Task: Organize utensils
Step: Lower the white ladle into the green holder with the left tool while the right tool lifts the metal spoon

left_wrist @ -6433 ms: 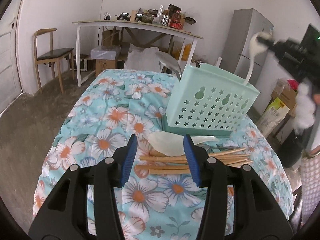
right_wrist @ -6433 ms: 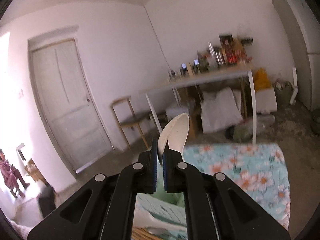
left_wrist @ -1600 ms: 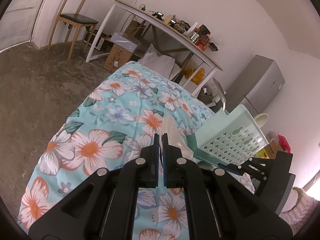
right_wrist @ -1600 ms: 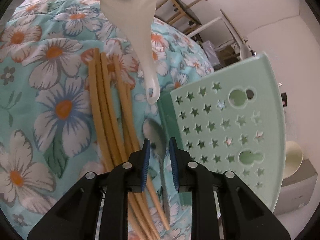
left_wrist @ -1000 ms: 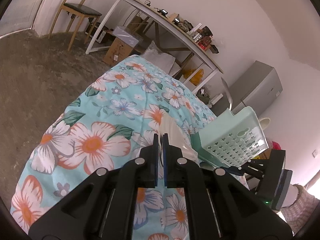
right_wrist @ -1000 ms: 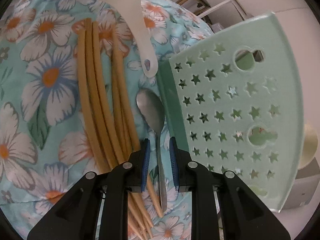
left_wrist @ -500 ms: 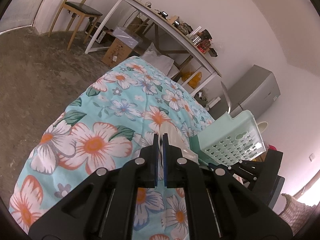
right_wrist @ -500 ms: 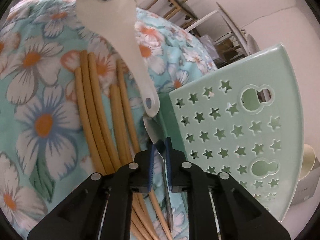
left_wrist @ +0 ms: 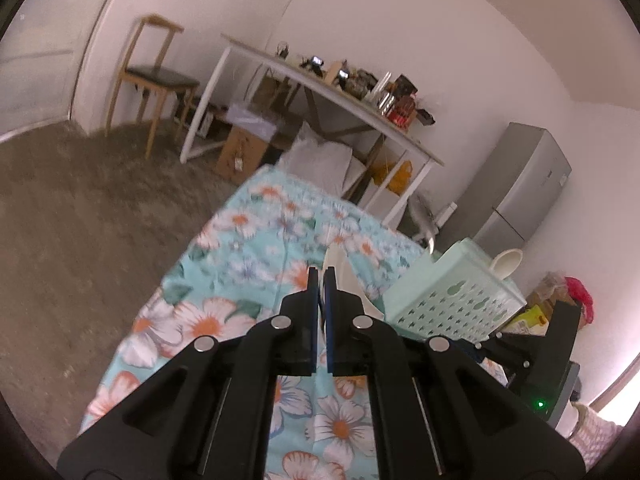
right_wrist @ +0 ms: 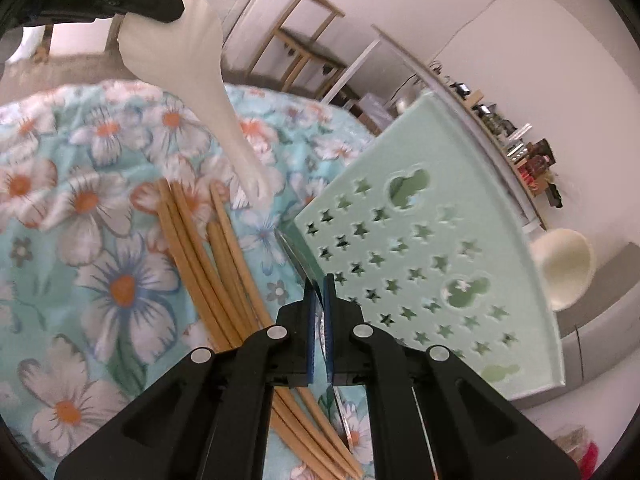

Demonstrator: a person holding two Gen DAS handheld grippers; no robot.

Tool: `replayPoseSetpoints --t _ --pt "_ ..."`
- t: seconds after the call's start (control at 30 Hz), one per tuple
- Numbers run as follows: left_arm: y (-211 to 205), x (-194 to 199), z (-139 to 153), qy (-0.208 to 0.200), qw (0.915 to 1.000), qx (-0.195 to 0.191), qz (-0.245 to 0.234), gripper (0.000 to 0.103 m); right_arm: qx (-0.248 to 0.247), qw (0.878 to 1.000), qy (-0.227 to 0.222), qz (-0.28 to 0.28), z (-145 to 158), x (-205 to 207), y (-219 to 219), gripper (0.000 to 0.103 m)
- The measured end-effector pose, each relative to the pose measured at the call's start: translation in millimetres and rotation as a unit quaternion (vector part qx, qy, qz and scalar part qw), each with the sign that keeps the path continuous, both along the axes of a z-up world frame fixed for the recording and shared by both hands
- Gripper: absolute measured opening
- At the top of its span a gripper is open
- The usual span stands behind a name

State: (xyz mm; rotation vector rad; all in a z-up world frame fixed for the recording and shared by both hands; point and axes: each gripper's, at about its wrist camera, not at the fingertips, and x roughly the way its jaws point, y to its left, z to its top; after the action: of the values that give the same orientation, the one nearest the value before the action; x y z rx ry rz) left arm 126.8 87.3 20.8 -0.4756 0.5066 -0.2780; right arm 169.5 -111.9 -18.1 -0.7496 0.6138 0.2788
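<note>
Left wrist view, from left to right: a wooden chair point(left_wrist: 154, 80) stands by the wall, then a long white desk point(left_wrist: 320, 84) loaded with small clutter, with a cardboard box point(left_wrist: 240, 152) under it. Below them lies the floral tablecloth point(left_wrist: 248, 248). At centre the left gripper point(left_wrist: 320, 280) has its blue pads pressed together on the broad end of a white rice paddle point(left_wrist: 340, 268), which pokes out above and to the right of the jaws. Further right sits the mint green basket point(left_wrist: 452, 300) with star-shaped holes, a white ladle point(left_wrist: 506, 262) standing up from it, and a grey refrigerator point(left_wrist: 520, 192) behind.

Right wrist view, from left to right: the same paddle point(right_wrist: 188, 64) hangs clear above the cloth, clamped at its wide end by the other tool at the top left, its handle slanting down toward the basket. Under it a bundle of wooden chopsticks point(right_wrist: 212, 256) lies on the cloth point(right_wrist: 80, 220). At centre the right gripper point(right_wrist: 319, 280) has just been closing and now pinches the thin handle of a metal spoon point(right_wrist: 298, 258), whose bowl points up and left along the basket's lower edge. To the right rises the basket wall point(right_wrist: 432, 252), with the ladle bowl point(right_wrist: 564, 268) past its rim.
</note>
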Motion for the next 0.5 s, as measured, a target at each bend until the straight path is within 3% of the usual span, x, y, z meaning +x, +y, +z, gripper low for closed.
replayPoseSetpoints --t 0.23,0.4,0.5 --pt "-14 -30 71 -0.08 0.996 0.041 0.003 0.002 0.088 0.995 -0.042 -0.024 37 -34 -31 0.002" --pt "-36 -34 114 -0.125 0.9906 0.054 -0.015 0.002 0.147 0.986 -0.063 -0.038 52 -63 -52 0.002" --pt "-59 -29 134 -0.147 0.9852 0.085 -0.024 0.002 0.176 0.981 -0.069 -0.048 60 -73 -66 0.002"
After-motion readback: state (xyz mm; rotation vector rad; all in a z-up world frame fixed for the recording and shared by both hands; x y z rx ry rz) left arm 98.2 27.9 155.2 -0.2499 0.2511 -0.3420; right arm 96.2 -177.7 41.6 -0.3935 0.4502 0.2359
